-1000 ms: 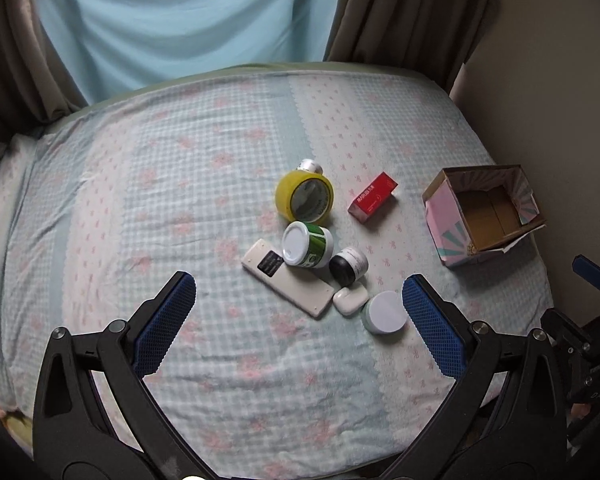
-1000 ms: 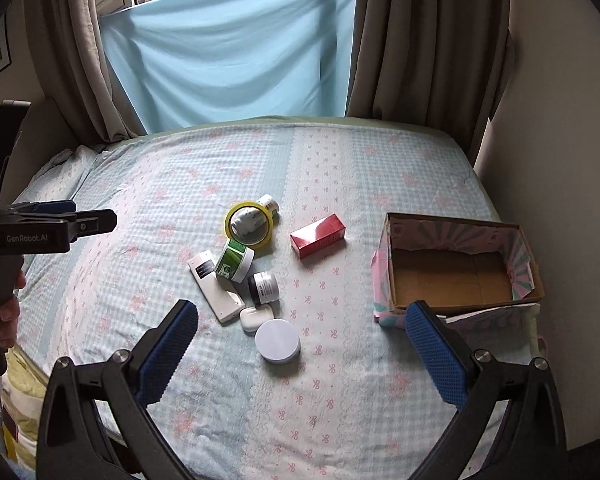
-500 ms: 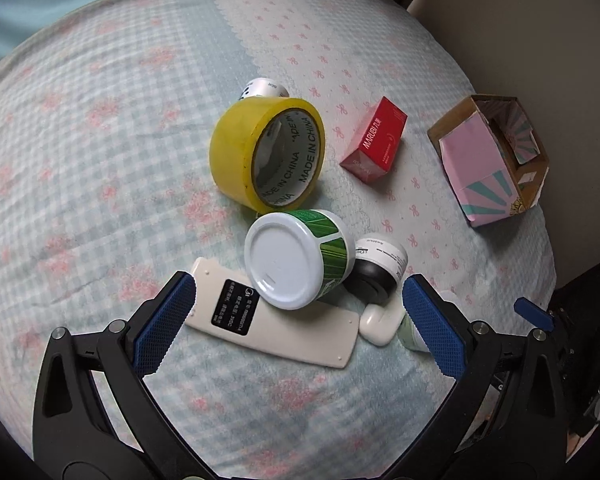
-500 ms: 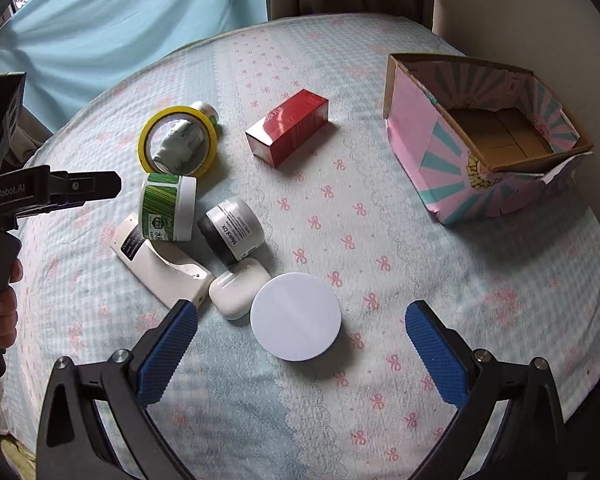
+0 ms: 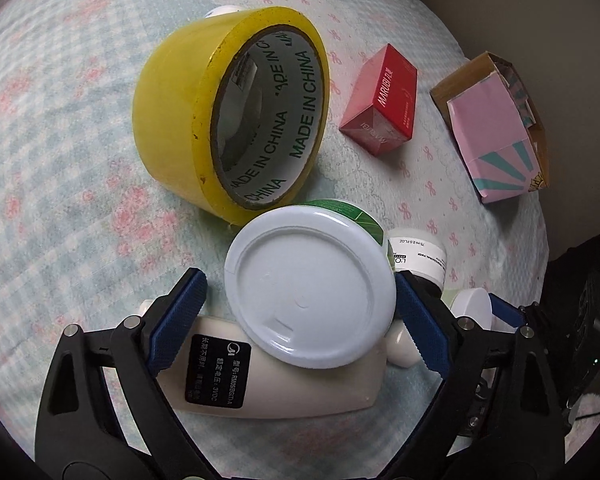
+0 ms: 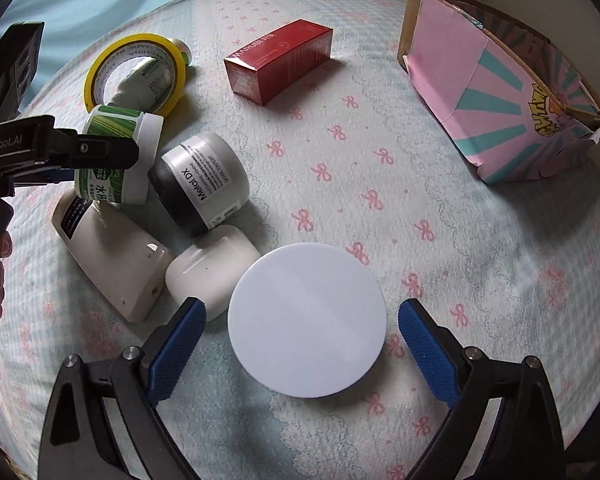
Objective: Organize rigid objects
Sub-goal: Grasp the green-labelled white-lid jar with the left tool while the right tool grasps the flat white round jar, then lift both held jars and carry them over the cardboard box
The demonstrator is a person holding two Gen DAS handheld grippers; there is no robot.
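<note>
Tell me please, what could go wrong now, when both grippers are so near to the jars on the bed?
1. The green-label jar lies on its side, resting on the white remote. If the left gripper closes, the jar may roll or drag the remote.
2. The grey jar and the earbud case sit close by, so a finger may knock them.
3. The flat white lid between the right gripper's fingers is low; the fingers may dig into the soft bedsheet and slip.

1. The tape roll (image 6: pixel 134 72) is set on edge at the back of the cluster, with a bottle (image 6: pixel 148 80) seen through its hole.
2. The labelled jar (image 6: pixel 118 156) is laid on the remote (image 6: pixel 108 256).
3. The second jar (image 6: pixel 200 180) is found to its right, the earbud case (image 6: pixel 212 268) in front.
4. The round lid (image 6: pixel 307 320) is placed nearest.
5. The carton (image 6: pixel 280 60) lies between cluster and open box (image 6: pixel 500 92).
</note>
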